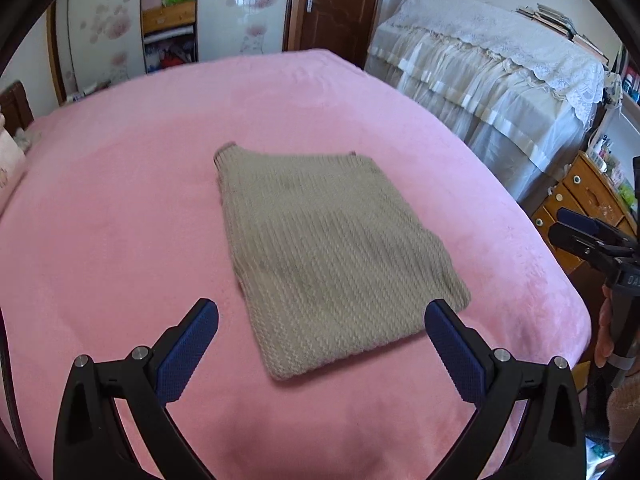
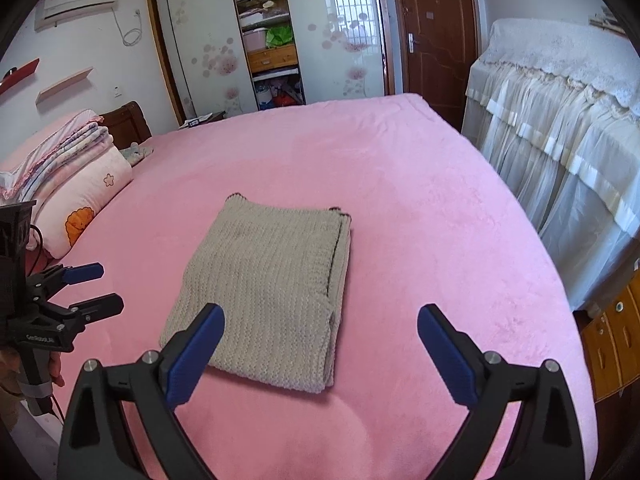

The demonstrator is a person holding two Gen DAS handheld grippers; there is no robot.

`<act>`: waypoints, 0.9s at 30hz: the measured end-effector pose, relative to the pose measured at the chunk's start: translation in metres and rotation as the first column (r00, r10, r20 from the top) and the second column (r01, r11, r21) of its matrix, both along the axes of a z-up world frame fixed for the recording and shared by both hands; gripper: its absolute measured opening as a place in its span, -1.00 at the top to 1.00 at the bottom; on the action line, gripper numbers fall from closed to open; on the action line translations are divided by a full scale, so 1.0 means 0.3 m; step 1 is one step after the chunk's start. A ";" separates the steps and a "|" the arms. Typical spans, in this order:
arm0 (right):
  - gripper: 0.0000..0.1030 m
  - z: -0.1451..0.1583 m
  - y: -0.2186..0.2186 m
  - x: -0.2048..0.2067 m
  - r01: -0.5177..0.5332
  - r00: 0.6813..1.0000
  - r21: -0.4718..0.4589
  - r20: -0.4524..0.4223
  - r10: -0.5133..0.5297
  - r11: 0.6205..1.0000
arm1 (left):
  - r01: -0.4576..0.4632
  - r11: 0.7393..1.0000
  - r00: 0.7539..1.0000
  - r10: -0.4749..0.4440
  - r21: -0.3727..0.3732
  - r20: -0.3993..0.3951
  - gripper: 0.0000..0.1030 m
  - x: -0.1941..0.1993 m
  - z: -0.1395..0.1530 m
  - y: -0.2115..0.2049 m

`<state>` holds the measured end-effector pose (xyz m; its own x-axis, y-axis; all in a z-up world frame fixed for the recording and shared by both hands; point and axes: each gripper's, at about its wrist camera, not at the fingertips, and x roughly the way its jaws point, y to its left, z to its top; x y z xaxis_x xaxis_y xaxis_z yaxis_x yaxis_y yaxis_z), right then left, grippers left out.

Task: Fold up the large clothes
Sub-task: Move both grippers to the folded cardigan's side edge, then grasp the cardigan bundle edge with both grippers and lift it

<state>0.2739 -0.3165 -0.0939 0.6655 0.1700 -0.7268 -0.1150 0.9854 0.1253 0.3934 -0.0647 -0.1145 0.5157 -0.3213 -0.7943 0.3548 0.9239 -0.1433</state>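
Ahead of both jaws, beige knit sweater (image 1: 320, 256) lies folded into compact rectangle on pink bed (image 1: 120, 200). Left gripper (image 1: 320, 344) and right gripper (image 2: 320, 344) jaws wide, empty. Folding looks finished.

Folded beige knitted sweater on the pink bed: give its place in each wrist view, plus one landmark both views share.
Left wrist view: the folded beige knitted sweater lies at centre, running toward lower right.
Right wrist view: the sweater lies just left of centre, its stacked edges facing right.
Shared landmark: the dark brown wooden door beyond the bed's far edge.
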 end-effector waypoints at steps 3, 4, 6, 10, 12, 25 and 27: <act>-0.90 -0.055 -0.016 0.012 0.003 0.999 0.010 -0.033 -0.003 1.000 | -0.001 0.996 0.995 -0.008 -0.088 -0.099 -0.99 0.036 -0.072 0.037; -0.90 -0.076 -0.025 0.018 0.005 0.999 0.018 -0.047 -0.004 1.000 | -0.019 0.995 0.992 0.007 -0.095 -0.124 -0.99 0.050 -0.101 0.051; -0.90 -0.119 -0.039 0.039 0.005 0.997 0.040 -0.079 -0.002 0.999 | -0.047 0.994 0.987 0.032 -0.097 -0.157 -0.99 0.072 -0.154 0.070; -0.90 -0.222 -0.060 0.096 -0.002 0.986 0.126 -0.167 0.023 0.992 | -0.098 0.983 0.969 0.058 -0.157 -0.241 -0.99 0.139 -0.283 0.116; -0.90 -0.272 -0.058 0.123 -0.001 0.979 0.147 -0.204 0.031 0.989 | -0.130 0.972 0.957 0.072 -0.194 -0.281 -0.99 0.175 -0.334 0.139; -0.90 -0.584 -0.098 0.373 0.067 0.912 0.482 -0.385 0.142 0.874 | -0.175 0.905 0.918 0.009 -0.387 -0.396 -0.99 0.367 -0.560 0.158; -0.86 -0.619 -0.098 0.406 0.070 0.903 0.520 -0.396 0.168 0.851 | -0.172 0.900 0.917 -0.002 -0.400 -0.399 -0.99 0.392 -0.580 0.152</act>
<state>0.3957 -0.3459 -0.2796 0.3039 0.6177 -0.7253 0.0180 0.7575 0.6526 0.5109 -0.0192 -0.2884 0.2424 -0.6360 -0.7326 0.1148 0.7686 -0.6293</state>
